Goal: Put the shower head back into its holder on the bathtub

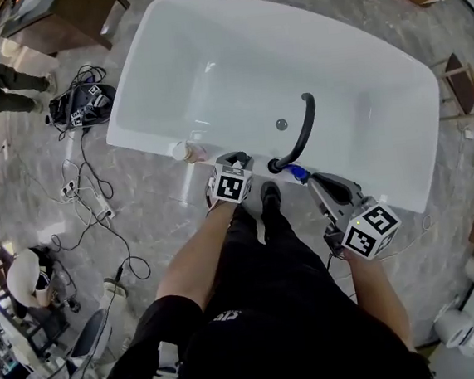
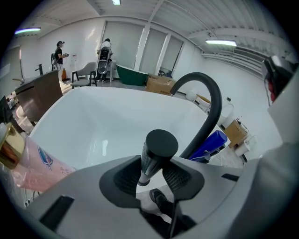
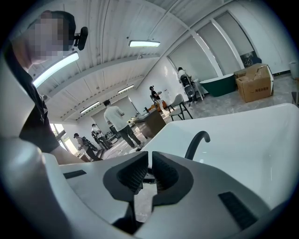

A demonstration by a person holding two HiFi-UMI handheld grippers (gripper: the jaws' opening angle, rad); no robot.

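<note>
**Shower head at the tub rim, holder not seen**

The left gripper (image 2: pixel 152 175) pinches the shower head (image 2: pixel 158 148) by its ribbed handle, with the black cap up, just over the near rim of the bathtub (image 1: pixel 157 138). The right gripper (image 3: pixel 150 176) hangs beside it, with its jaws almost pressed together on nothing. Behind the handle rises the black curved spout (image 2: pixel 211 100), with a blue bottle (image 2: pixel 211 144) at its foot. I think the handle leans a little. If it is let go before it sits in the holder, it may tip and drop into the tub or onto the floor. The holder itself is covered by the jaws, and no hose can be seen.
</note>
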